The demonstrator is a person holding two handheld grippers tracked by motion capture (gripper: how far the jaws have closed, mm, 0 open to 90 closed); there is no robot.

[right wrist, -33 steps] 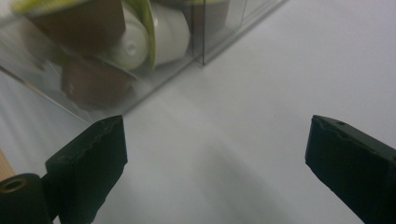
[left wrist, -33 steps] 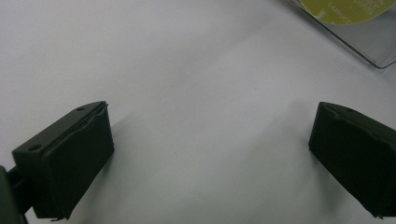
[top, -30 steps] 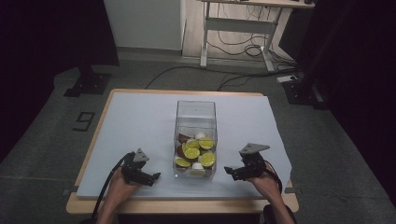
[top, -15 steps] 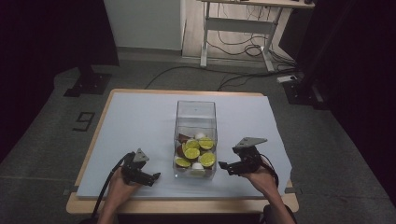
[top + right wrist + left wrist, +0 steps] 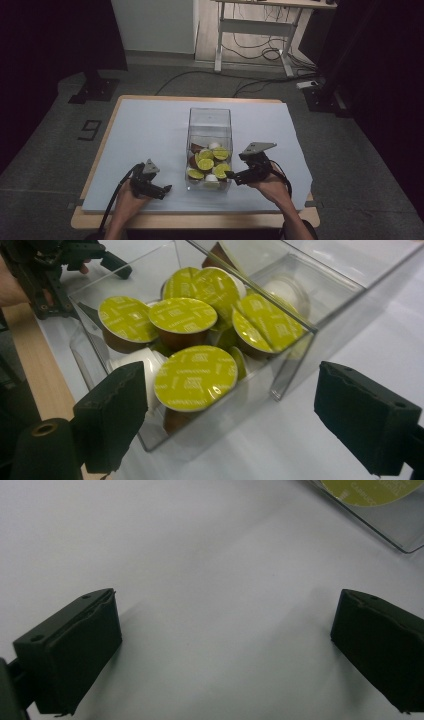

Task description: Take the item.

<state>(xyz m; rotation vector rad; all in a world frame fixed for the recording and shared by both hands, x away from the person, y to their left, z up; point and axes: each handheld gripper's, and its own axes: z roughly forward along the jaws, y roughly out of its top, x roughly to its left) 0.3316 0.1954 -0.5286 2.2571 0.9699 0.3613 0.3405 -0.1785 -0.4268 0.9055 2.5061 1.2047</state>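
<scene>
- The clear box sits near the bench's front edge, midway between its sides, holding green-lidded capsules and a few white ones
- The right gripper hovers just beside the box's front right corner, its jaws having just closed a little yet spread wide, nothing between them
- The left gripper rests near the front edge, left of the box, jaws spread and empty

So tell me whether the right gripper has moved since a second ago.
Yes. In the high view the right gripper has shifted up and toward the clear box; its tips now reach the box's right wall. Its jaws narrowed slightly, empty.
</scene>
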